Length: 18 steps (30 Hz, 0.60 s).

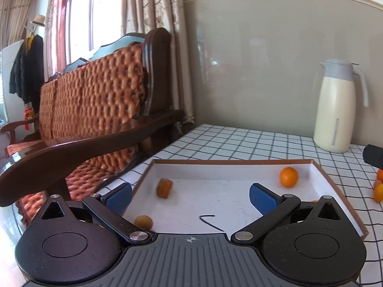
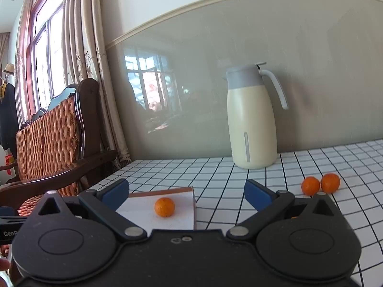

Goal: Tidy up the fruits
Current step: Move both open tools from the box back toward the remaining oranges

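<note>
While three oranges (image 1: 289,177) lie in the tray (image 1: 340,198), my empty, spread tongs (image 2: 186,195) leave two oranges (image 2: 320,185) near the table's (image 2: 311,215) back edge.

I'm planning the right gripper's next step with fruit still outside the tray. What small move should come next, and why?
Probably swing the open right gripper rightward toward the two oranges lying side by side on the checked tablecloth. They are outside the tray, and the gripper holds nothing.

checked table (image 2: 239,174), tray (image 1: 239,161) (white), jug (image 2: 251,119), oranges (image 2: 310,185)
</note>
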Each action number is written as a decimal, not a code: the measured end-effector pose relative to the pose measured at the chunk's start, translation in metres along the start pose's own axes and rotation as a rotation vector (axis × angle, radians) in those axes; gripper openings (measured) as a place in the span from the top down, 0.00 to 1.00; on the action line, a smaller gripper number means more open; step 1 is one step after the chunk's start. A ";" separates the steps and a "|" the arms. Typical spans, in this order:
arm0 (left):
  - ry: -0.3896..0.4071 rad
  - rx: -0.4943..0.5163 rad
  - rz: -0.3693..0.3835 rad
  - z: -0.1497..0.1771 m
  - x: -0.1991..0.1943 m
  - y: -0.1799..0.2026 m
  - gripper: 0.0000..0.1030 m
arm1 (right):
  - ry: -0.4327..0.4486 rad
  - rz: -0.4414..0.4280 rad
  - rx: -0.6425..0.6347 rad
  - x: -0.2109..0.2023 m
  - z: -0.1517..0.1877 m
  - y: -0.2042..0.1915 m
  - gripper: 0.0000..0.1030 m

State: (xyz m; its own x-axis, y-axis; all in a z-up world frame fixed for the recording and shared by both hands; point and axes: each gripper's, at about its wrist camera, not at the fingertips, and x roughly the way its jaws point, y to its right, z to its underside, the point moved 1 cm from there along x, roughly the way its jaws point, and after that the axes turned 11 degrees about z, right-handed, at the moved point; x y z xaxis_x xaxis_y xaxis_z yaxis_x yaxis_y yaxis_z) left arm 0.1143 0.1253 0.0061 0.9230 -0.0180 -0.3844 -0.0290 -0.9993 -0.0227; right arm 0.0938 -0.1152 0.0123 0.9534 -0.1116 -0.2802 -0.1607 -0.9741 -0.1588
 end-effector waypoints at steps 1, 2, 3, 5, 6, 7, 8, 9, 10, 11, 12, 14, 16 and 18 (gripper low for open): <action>0.000 0.006 0.007 0.000 0.000 0.003 0.00 | -0.003 0.003 0.001 0.000 0.000 0.002 0.06; 0.000 0.012 0.013 0.000 -0.001 0.007 0.00 | -0.002 0.008 0.001 -0.002 0.001 0.004 0.06; 0.001 0.020 0.017 0.001 -0.001 0.011 0.00 | -0.001 0.013 0.000 -0.003 0.001 0.006 0.06; 0.003 0.035 0.029 0.000 -0.001 0.019 0.00 | -0.003 0.023 0.002 -0.004 0.001 0.011 0.06; 0.005 0.041 0.038 -0.001 -0.001 0.023 0.00 | -0.006 0.027 0.004 -0.004 0.000 0.013 0.06; 0.006 0.046 0.046 -0.001 -0.002 0.027 0.00 | -0.007 0.033 0.008 -0.005 0.000 0.016 0.06; 0.008 0.050 0.053 -0.002 -0.002 0.032 0.00 | -0.008 0.038 0.012 -0.005 0.000 0.020 0.06; 0.008 0.055 0.062 -0.002 -0.002 0.036 0.00 | -0.008 0.045 0.014 -0.006 -0.001 0.023 0.06; 0.006 0.061 0.071 -0.002 -0.001 0.041 0.00 | -0.007 0.054 0.017 -0.006 -0.001 0.026 0.06; 0.005 0.066 0.079 -0.003 -0.001 0.046 0.00 | -0.006 0.064 0.019 -0.007 -0.002 0.030 0.06; 0.004 0.069 0.088 -0.003 -0.001 0.051 0.00 | -0.006 0.072 0.022 -0.007 -0.002 0.033 0.06; -0.002 0.073 0.110 -0.003 0.001 0.061 0.00 | -0.007 0.088 0.032 -0.007 -0.003 0.041 0.06; -0.007 0.078 0.128 -0.002 0.002 0.071 0.00 | -0.010 0.103 0.043 -0.008 -0.004 0.049 0.06; -0.009 0.087 0.143 -0.001 0.004 0.081 0.00 | -0.015 0.118 0.051 -0.008 -0.003 0.058 0.06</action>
State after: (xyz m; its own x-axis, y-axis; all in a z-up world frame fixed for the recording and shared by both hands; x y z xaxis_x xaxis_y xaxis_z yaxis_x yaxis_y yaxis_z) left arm 0.1160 0.0444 0.0039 0.9036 -0.1595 -0.3976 -0.1935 -0.9800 -0.0466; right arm 0.0775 -0.1712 0.0086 0.9232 -0.2216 -0.3140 -0.2849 -0.9430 -0.1721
